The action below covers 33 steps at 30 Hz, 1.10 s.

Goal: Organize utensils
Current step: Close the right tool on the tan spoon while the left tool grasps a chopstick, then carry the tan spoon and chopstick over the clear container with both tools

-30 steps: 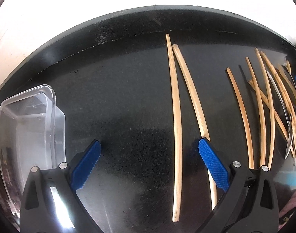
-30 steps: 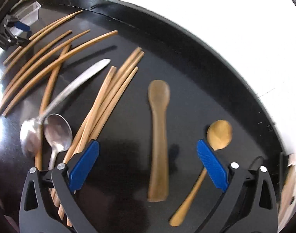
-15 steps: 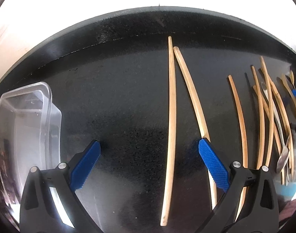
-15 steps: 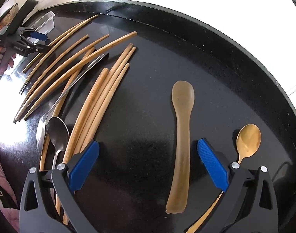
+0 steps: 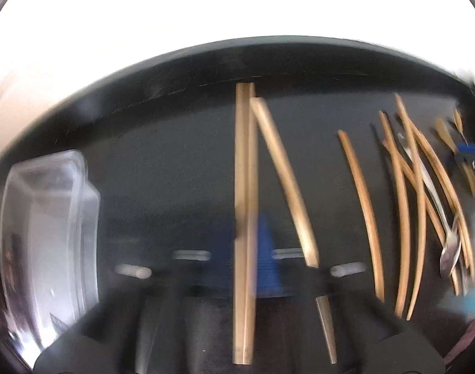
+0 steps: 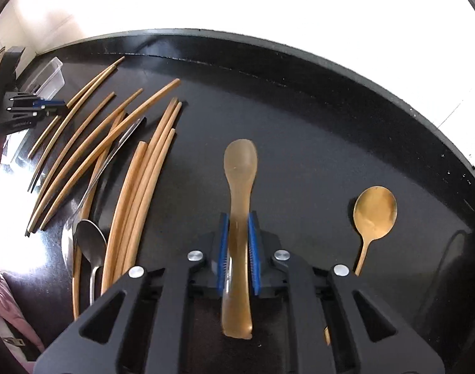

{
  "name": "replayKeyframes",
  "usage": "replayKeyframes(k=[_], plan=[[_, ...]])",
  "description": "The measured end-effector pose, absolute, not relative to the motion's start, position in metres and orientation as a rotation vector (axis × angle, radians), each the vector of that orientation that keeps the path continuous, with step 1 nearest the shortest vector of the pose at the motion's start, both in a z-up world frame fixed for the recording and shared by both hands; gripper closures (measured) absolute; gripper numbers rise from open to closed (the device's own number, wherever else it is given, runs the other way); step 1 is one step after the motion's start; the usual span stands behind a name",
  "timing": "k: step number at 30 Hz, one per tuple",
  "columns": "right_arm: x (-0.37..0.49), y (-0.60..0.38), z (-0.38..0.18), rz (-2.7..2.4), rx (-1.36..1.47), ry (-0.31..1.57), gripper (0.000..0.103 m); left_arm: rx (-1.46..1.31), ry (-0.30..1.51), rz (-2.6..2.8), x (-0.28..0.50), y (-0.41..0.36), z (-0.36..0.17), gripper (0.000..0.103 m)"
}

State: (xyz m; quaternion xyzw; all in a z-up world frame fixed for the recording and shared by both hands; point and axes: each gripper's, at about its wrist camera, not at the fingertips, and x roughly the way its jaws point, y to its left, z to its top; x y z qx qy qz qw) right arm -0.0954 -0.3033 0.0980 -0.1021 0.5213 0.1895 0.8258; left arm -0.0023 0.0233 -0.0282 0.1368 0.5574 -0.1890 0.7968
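Observation:
In the right wrist view my right gripper [image 6: 238, 249] is shut on the handle of a translucent amber spoon [image 6: 239, 168] lying on the black table. A gold spoon [image 6: 374, 212] lies to its right. Several wooden chopsticks [image 6: 137, 187] and metal spoons [image 6: 89, 246] lie to its left. The left wrist view is blurred. My left gripper [image 5: 246, 249] is shut on a wooden chopstick [image 5: 245, 187] that runs straight ahead. A second chopstick [image 5: 284, 180] lies just right of it. A clear plastic container [image 5: 47, 227] stands at the left.
More chopsticks [image 5: 402, 212] and a metal spoon [image 5: 449, 252] lie at the right of the left wrist view. The black table's far edge [image 6: 268, 46] curves across both views, with white floor beyond. The left gripper [image 6: 31, 109] and container [image 6: 48, 76] show far left in the right wrist view.
Both grippers have closed: the left on the straight chopstick, the right on the amber spoon's handle. The right gripper has shifted right to centre on the spoon.

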Motion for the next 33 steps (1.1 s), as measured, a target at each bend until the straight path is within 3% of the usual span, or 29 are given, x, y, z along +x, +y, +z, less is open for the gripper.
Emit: replayKeyframes(k=[21,33], plan=[[-0.202,-0.277,0.177,0.54,0.077,1.027,0.091,0.33,1.005,-0.428,-0.1,-0.019,0.073,0.098],[-0.213,-0.219,0.171,0.651,0.19,1.077,0.091,0.324,1.059,-0.23,-0.163,0.056,0.092,0.098]])
